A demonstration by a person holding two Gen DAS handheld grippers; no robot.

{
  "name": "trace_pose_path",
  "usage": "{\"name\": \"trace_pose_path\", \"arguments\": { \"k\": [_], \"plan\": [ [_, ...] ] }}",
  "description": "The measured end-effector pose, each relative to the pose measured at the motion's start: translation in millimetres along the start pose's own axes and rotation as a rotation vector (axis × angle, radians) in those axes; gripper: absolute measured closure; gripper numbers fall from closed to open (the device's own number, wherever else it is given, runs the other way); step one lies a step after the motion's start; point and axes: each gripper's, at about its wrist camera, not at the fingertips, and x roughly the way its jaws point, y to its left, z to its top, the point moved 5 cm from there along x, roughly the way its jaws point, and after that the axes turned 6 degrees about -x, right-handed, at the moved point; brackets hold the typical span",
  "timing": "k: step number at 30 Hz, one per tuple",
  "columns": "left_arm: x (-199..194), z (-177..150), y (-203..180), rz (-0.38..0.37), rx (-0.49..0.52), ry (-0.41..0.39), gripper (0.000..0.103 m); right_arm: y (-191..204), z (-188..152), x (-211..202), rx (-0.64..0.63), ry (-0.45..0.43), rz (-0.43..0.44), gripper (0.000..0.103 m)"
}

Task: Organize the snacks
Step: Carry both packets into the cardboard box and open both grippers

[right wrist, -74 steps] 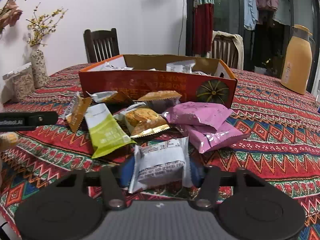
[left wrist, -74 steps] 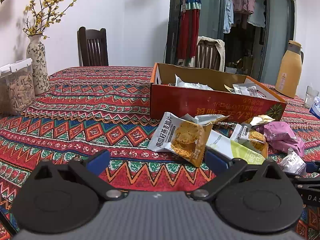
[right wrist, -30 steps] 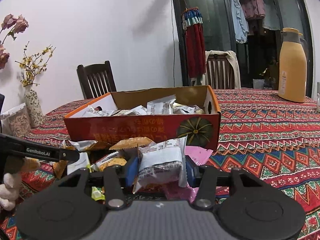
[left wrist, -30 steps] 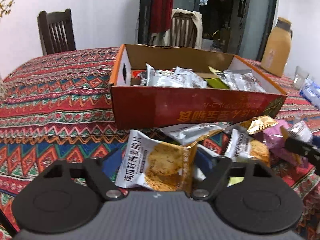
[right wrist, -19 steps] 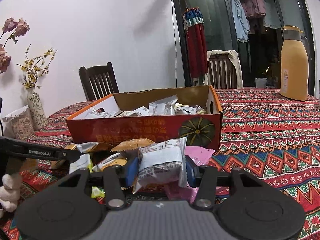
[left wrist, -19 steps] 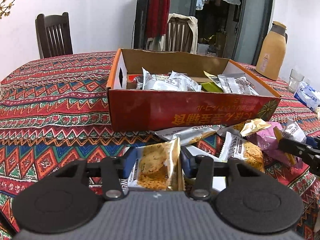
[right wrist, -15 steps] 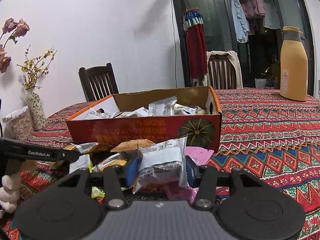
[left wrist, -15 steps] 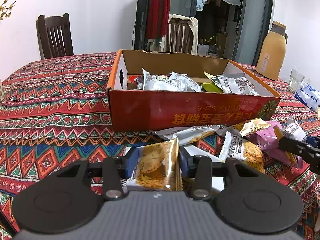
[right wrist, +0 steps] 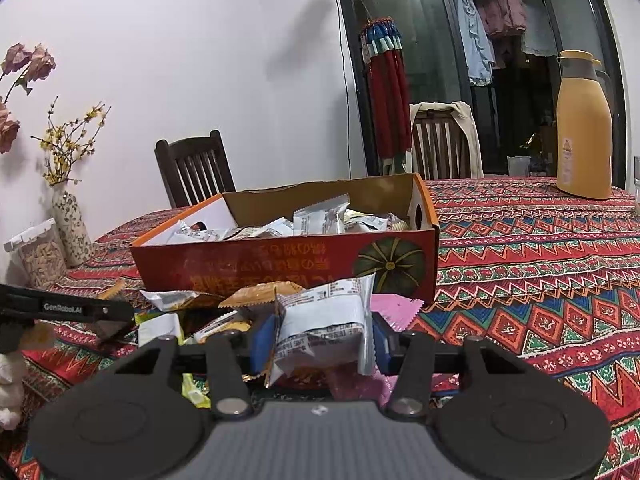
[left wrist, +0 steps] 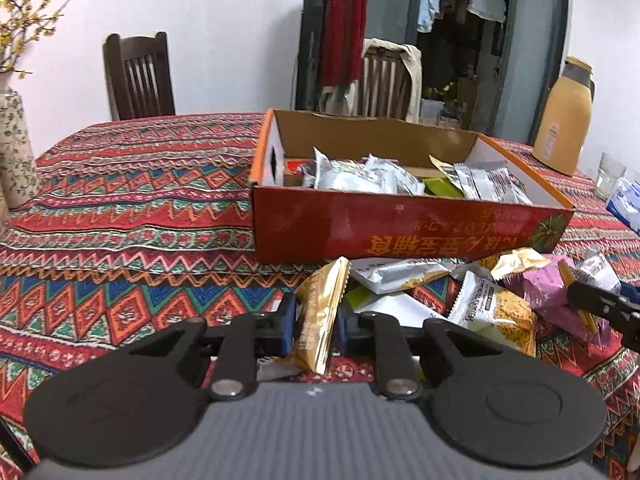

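Between the left tongs [left wrist: 316, 322], a golden cracker packet [left wrist: 320, 312] stands clamped edgewise, jaws having just closed on it. Right tongs [right wrist: 316, 338] grip a white packet [right wrist: 324, 324]. Only the left view shows the box [left wrist: 400, 236] interior's far corner.

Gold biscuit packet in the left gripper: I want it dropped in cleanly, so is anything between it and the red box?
Only the box's near wall. The left gripper grips the gold biscuit packet below that rim, so it must be lifted over.
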Motion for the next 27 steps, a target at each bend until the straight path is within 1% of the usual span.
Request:
{"name": "trace_pose_path", "arguments": {
  "k": [8,15,21,25,27],
  "plan": [
    [-24.0,7.7,-3.7,-0.009,-0.018,-0.053,0.089,4.6,1.4,-3.9,-0.024,-0.016,-0.007,0.054],
    [-41.3,24.3,-17.3,-0.026,-0.003,-0.112,0.089,8.2,16.2,-19.6,-0.039,-0.070,-0.006,0.054],
    [-52.7,55.2,-36.9,-0.052,0.005,-0.193,0.089,9.2,47.0,-23.5,-0.075,-0.129,-0.021,0.054],
    [-52.1,80.0,-52.2,-0.064,0.011,-0.240,0.089,6.0,75.1,-13.7,-0.091,-0.155,-0.034,0.054],
    [-47.4,93.3,-58.6,-0.062,-0.002,-0.262,0.089,5.6,90.7,-4.2,-0.098,-0.167,-0.036,0.054]
  ]
}}
